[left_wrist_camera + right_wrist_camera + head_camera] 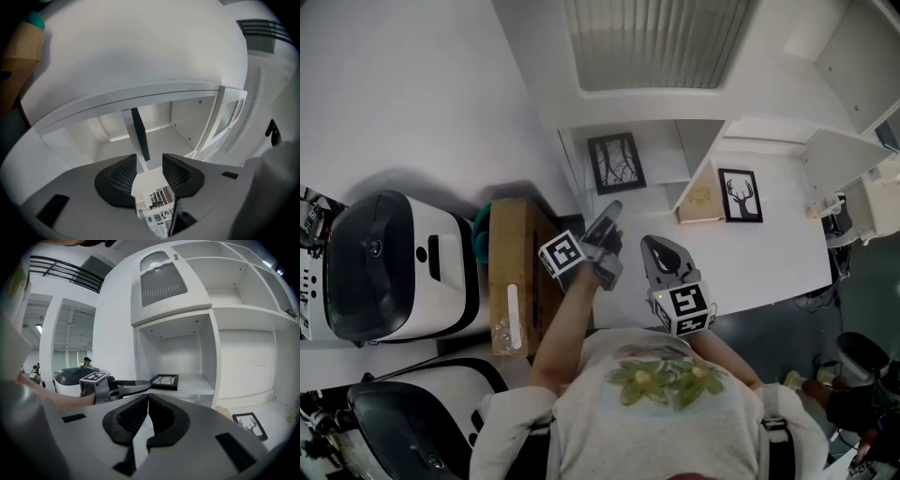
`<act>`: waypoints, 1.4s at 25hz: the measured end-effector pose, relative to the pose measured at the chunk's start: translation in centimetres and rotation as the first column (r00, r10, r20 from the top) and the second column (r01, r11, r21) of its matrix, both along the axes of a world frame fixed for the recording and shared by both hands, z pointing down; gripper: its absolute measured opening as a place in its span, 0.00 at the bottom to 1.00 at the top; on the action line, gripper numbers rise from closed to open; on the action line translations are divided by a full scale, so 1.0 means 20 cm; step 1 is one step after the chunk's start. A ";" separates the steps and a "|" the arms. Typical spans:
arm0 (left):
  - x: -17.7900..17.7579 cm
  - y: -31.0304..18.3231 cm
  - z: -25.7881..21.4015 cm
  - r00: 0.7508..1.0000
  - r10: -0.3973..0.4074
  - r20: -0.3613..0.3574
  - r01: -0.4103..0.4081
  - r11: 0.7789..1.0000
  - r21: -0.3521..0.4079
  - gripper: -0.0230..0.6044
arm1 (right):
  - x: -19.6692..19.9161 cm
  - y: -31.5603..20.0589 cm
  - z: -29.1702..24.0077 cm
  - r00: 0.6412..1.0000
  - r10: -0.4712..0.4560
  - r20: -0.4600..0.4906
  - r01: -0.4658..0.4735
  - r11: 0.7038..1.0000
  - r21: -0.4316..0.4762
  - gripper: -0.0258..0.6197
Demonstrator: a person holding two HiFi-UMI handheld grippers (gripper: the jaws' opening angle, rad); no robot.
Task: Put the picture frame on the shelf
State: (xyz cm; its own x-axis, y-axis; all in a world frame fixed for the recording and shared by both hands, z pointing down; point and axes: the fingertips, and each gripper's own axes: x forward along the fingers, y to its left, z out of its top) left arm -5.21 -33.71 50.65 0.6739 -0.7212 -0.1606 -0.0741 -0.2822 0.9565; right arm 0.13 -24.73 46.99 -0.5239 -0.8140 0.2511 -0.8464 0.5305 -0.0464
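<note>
A black picture frame (616, 162) with a bare-tree print lies flat on the white shelf (667, 161), inside the open cubby. My left gripper (611, 212) reaches toward it and is open. In the left gripper view the frame (139, 133) shows edge-on just past the jaws of my left gripper (149, 157), and the pads stand clear of it. The right gripper view shows the frame (164, 380) on the shelf (199, 383), with the left gripper (143, 385) at its near corner. My right gripper (146, 397) is shut on nothing and hangs back beside the left (654, 247).
A second black frame with an antler print (740, 195) lies on the white tabletop (787, 244) to the right, next to a tan board (699, 201). A cardboard box (514, 281) and white machines (394, 262) stand at the left. Taller shelves (243, 310) rise to the right.
</note>
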 end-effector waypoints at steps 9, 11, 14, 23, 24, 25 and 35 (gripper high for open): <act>-0.03 0.25 -0.12 0.962 -0.044 0.270 -0.001 0.986 0.165 0.12 | -0.06 0.06 -0.01 0.998 -0.057 0.024 0.057 0.998 -0.001 0.09; -0.02 0.30 -0.17 0.952 -0.052 0.302 -0.013 0.977 0.211 0.10 | -0.07 0.08 -0.01 0.997 -0.066 0.027 0.066 0.998 -0.003 0.09; 0.02 0.38 -0.19 0.933 -0.020 0.359 -0.071 0.969 0.238 0.09 | -0.07 0.10 -0.01 0.997 -0.070 0.032 0.070 0.998 -0.001 0.09; 0.08 0.55 -0.14 0.881 -0.004 0.474 -0.130 0.959 0.250 0.09 | -0.07 0.18 0.02 0.996 -0.079 0.029 0.079 0.997 -0.011 0.09; 0.08 0.56 -0.13 0.878 -0.006 0.478 -0.129 0.960 0.249 0.09 | -0.07 0.19 0.02 0.996 -0.081 0.029 0.081 0.997 -0.013 0.09; 0.08 0.58 -0.12 0.877 -0.008 0.480 -0.126 0.961 0.247 0.09 | -0.07 0.20 0.03 0.996 -0.083 0.029 0.084 0.996 -0.016 0.09; 0.10 0.76 0.03 0.855 -0.006 0.519 -0.120 0.971 0.208 0.09 | -0.04 0.37 0.17 0.995 -0.091 0.036 0.094 0.993 -0.074 0.09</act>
State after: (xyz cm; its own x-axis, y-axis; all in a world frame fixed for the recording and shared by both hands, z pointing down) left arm -3.17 -18.52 51.26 0.7433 -0.6656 0.0665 -0.5126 -0.5029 0.6959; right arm -0.58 -17.39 50.48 -0.6051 -0.7408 0.2917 -0.7912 0.6004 -0.1164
